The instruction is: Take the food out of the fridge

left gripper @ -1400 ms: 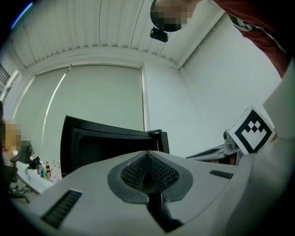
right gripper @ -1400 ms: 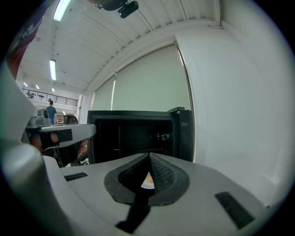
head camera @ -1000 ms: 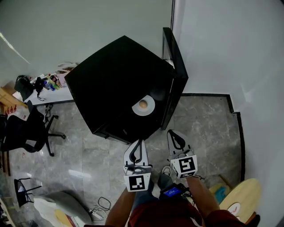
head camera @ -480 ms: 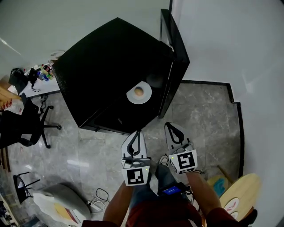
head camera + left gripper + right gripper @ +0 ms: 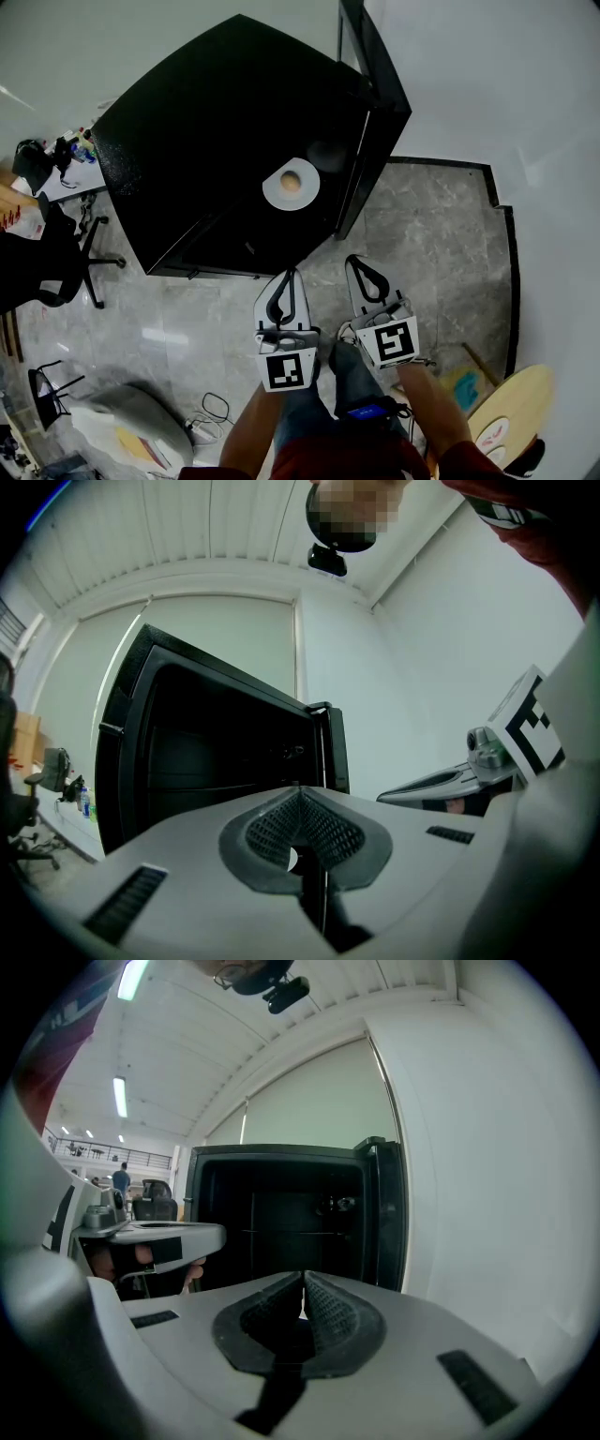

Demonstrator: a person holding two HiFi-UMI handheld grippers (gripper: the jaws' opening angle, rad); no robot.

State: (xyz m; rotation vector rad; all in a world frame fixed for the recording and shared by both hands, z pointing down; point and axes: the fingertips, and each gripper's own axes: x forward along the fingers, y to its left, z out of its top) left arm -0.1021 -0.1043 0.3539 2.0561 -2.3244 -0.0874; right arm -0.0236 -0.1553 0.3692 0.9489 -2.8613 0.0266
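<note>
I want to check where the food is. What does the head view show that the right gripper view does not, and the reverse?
Only the head view: a white plate with a round piece of food on top of the black fridge. Only the right gripper view: the fridge's dark inside, where I can make out no food. Both: the fridge, its open door and the left gripper.

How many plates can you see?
1. A white plate holding one round food item sits on the fridge top near its open door. The dark interior may hide more.
</note>
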